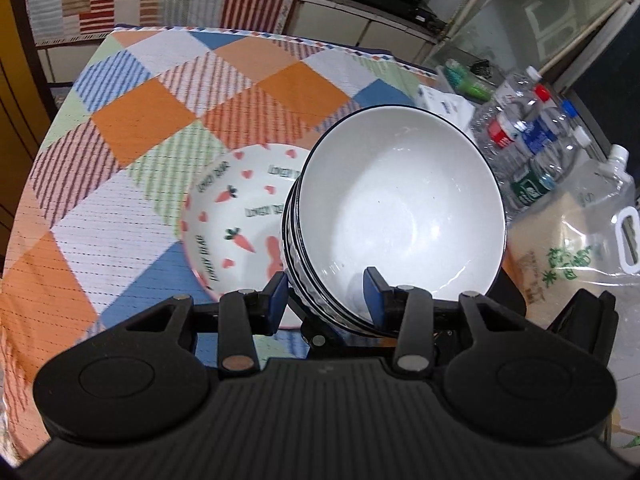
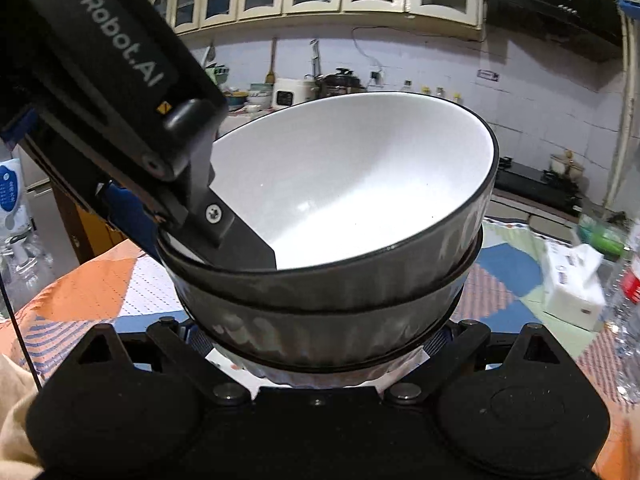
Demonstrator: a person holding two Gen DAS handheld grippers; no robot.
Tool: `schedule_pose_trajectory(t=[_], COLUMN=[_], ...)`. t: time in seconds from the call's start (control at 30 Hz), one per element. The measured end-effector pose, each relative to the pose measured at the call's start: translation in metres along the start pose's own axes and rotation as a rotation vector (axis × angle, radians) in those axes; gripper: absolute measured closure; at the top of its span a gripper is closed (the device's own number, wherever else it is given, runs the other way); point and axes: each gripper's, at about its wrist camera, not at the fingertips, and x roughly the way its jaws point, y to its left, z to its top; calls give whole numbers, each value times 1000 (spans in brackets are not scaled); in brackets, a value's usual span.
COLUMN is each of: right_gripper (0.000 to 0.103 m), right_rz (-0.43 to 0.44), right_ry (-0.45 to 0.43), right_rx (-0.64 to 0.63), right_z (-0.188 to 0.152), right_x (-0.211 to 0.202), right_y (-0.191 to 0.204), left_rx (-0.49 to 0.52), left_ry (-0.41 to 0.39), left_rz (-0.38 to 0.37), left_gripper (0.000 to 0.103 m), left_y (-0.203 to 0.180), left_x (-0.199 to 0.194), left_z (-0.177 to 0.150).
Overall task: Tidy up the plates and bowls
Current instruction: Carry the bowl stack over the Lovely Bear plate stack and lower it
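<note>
A stack of white bowls with black rims [image 1: 400,216] is held tilted above the table. My left gripper [image 1: 326,300] is shut on the stack's near rim, one blue pad outside and one inside. In the right wrist view the same stack [image 2: 352,200] fills the middle, and my right gripper [image 2: 316,344] holds its ribbed base between the fingers. The left gripper's body and finger [image 2: 236,240] show at upper left, clamped over the rim. A white bowl with carrot and heart prints [image 1: 236,220] sits on the patchwork tablecloth [image 1: 160,120] to the left, partly behind the stack.
Several plastic water bottles [image 1: 532,140] and a clear jug [image 1: 600,216] stand off the table's right edge. A white tissue box [image 2: 572,288] lies on the table at right. Kitchen counter and cabinets are behind.
</note>
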Motion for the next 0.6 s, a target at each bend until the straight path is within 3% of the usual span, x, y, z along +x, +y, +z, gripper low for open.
schedule_pose_trajectory(t=[0.3, 0.6], right_gripper=[4, 4], right_rz=[46, 35], right_ry=[68, 152], right_rx=[-4, 18], right_z=[3, -2], right_x=[47, 81], right_y=[-1, -3], left_rx=[-35, -33], left_ry=[59, 120], left_rz=[18, 15], left_gripper=[64, 64], left_y=[33, 47], left_x=[37, 74], left_z=[15, 27])
